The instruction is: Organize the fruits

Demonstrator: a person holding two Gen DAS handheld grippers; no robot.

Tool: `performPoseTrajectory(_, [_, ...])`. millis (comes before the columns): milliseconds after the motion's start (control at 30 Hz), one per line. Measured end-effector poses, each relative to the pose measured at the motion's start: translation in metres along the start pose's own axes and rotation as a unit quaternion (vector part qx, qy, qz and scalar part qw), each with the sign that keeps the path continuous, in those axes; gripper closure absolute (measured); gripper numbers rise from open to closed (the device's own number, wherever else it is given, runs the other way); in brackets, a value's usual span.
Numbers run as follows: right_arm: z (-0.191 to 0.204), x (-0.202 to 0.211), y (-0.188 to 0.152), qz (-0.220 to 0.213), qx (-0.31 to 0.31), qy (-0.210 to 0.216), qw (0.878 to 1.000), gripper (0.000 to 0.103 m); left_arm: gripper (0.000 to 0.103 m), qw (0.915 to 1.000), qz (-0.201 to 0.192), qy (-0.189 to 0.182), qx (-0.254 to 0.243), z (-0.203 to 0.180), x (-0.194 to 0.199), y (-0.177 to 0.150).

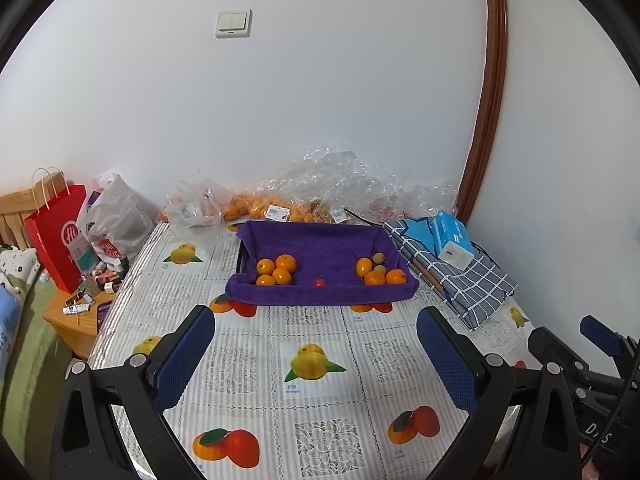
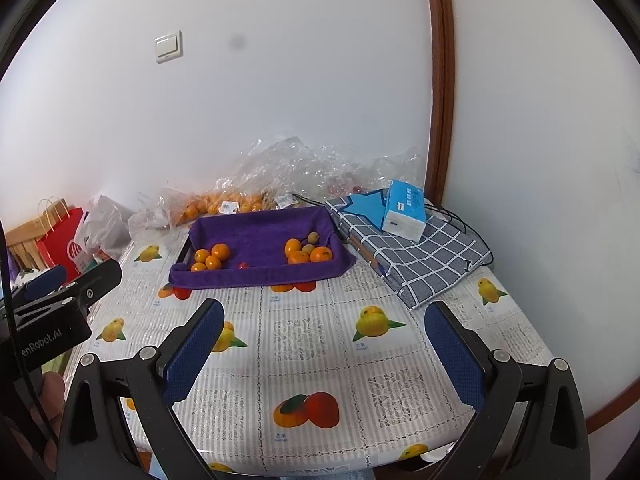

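A shallow tray lined with a purple towel point(image 1: 320, 254) sits on the counter point(image 1: 312, 364) straight ahead of the left claw point(image 1: 316, 356), well apart from it. Inside, four small orange citrus fruits point(image 1: 276, 270) cluster at its left end, a tiny red fruit point(image 1: 319, 282) lies near the front middle, and a mixed group of orange and brownish round fruits point(image 1: 378, 270) fills the right end. Both claws hover over the fruit-print tablecloth, wide open and holding nothing; from the right claw point(image 2: 324, 356) the tray lies ahead and slightly left. Beyond the tray, crumpled clear plastic bags point(image 1: 340, 184) hold more fruit; a blue tissue pack point(image 1: 452, 242) rests on checked grey fabric point(image 1: 460, 280) to the right.
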State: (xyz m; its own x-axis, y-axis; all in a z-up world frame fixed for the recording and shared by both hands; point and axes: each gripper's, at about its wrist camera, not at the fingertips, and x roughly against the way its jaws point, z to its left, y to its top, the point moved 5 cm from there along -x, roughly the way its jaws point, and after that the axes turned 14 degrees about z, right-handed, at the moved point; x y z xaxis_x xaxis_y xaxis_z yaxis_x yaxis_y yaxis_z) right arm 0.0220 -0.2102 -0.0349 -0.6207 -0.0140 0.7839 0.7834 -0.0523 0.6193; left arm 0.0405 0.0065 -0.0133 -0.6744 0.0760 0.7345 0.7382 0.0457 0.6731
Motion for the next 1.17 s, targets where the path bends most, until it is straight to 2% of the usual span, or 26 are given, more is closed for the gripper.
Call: performPoseTrajectory(1167, [0.0016,0.0034,0.0023,-0.001,0.002,0.004,1.0,0.004,0.001,0.9999,-0.003,0.01,-0.003,-0.0003,0.0073,0.0])
